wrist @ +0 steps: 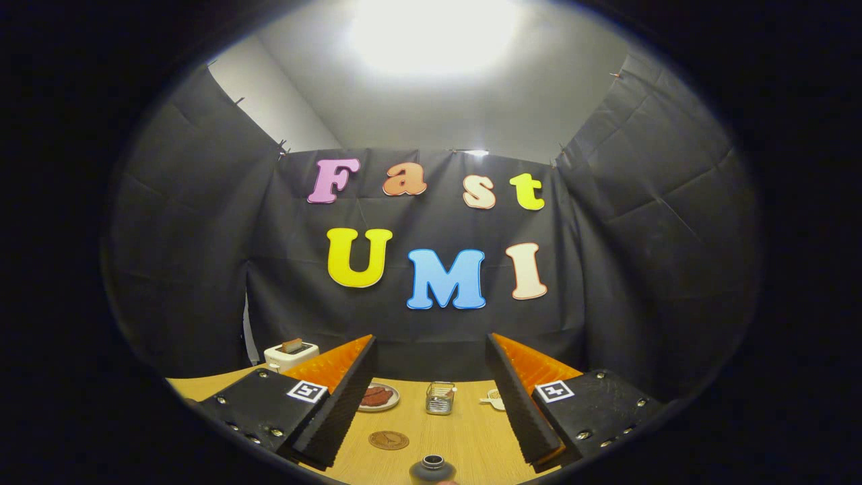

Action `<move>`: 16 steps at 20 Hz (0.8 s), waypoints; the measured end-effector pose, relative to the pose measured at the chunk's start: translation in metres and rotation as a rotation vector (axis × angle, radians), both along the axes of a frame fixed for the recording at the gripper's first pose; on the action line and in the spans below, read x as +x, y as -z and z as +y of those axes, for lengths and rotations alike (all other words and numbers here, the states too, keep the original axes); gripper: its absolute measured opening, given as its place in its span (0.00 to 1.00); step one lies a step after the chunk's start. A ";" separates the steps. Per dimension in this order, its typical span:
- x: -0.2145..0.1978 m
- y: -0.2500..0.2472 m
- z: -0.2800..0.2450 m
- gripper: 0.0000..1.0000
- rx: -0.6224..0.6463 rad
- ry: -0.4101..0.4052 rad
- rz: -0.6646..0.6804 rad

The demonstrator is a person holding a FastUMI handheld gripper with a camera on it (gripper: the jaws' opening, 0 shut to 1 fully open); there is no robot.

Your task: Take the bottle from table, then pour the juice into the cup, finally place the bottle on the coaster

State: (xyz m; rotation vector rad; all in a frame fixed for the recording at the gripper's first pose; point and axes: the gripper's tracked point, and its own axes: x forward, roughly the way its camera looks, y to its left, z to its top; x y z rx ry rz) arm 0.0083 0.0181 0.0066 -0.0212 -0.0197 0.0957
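Observation:
My gripper [431, 404] stands open above the wooden table [465, 438], its two orange-backed fingers [337, 397] spread wide with nothing between them. The dark bottle [432, 469] stands between the fingers, close to me, and I see its open neck and shoulders from above. A round brown coaster [388, 440] lies on the table just left of and beyond the bottle. Farther off, a white cup [495, 399] sits beside the right finger, partly hidden by it.
A plate with reddish food [377, 397] lies beyond the coaster near the left finger. A small wire holder [440, 398] stands at the table's middle. A white toaster [291, 352] with a slice in it sits at the far left corner.

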 end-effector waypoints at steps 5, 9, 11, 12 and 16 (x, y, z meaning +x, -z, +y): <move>-0.011 0.001 -0.005 0.97 0.014 0.017 0.001; -0.012 0.002 -0.008 0.97 0.032 0.022 0.010; -0.011 0.000 -0.011 0.97 0.037 0.023 0.004; -0.011 -0.001 -0.010 0.97 0.039 0.020 0.001; -0.008 0.000 -0.007 0.97 0.047 0.005 -0.001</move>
